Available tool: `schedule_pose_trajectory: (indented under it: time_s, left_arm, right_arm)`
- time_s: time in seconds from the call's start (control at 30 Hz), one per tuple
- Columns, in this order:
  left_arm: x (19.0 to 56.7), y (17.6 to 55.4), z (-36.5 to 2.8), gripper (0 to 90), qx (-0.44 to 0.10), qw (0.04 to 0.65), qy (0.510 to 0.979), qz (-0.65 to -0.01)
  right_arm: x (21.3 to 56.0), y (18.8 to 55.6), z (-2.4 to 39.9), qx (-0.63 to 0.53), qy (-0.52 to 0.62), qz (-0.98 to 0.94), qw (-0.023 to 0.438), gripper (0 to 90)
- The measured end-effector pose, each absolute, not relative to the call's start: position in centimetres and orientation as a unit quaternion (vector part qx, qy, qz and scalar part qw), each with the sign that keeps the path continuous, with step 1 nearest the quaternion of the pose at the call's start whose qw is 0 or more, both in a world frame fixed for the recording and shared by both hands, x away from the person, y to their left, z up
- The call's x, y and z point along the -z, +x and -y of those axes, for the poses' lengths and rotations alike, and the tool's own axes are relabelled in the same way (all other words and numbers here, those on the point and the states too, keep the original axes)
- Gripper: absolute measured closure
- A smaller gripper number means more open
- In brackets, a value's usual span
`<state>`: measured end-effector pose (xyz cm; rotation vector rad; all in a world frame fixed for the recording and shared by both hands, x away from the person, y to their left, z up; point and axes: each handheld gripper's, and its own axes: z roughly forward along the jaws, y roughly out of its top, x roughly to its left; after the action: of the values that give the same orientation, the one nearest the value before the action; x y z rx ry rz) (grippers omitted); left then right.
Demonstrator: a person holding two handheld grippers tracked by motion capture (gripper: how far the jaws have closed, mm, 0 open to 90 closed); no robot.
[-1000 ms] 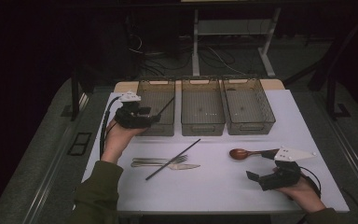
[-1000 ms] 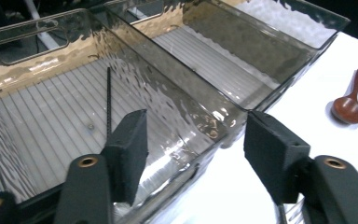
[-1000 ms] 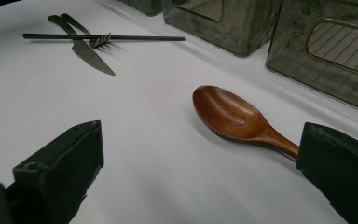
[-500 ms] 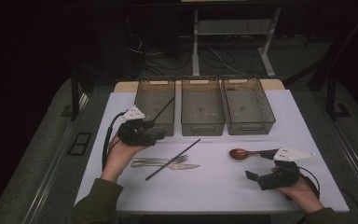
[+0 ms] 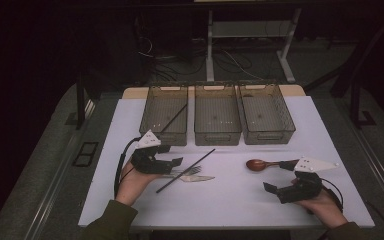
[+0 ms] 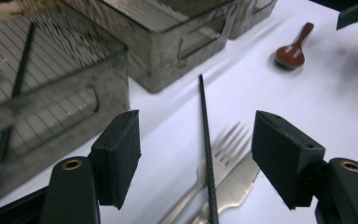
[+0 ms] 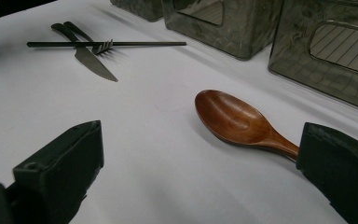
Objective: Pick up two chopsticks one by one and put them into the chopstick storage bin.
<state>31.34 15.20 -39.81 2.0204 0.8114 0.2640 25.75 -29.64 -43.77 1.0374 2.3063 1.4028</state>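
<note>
The left gripper is held low over the white table, jaws apart – a thin black chopstick lies between them, ungripped, across a steel fork and knife. Farther right, the right gripper rests open beside a brown wooden spoon.

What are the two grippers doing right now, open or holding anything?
Left gripper: open, holding nothing, jaws either side of the black chopstick.
Right gripper: open, holding nothing, near the wooden spoon.

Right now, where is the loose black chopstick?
In the high view, the thin black chopstick lies slanted across the steel fork, beside the left gripper, left of centre.
</note>
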Motion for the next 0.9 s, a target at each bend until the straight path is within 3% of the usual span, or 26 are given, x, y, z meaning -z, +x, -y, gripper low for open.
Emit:
schedule_pose_trajectory:
  time_s: [0.3, 0.73, 0.9]
  left_arm:
    - [41.3, 29.6, -15.1, 37.4, -0.098, 0.456, 0.822, -0.325]
    - [43.0, 28.3, -14.6, 63.4, -0.090, 0.424, 0.844, -0.316]
    - [43.7, 28.7, -14.5, 67.6, -0.090, 0.415, 0.849, -0.314]
  right_arm:
    - [43.8, 25.7, 29.6, -0.479, 0.355, -0.793, 0.126, 0.1]
    - [43.9, 25.6, 29.5, -0.476, 0.353, -0.795, 0.130, 0.1]
    - [43.9, 25.6, 29.5, -0.475, 0.353, -0.795, 0.130, 0.1]
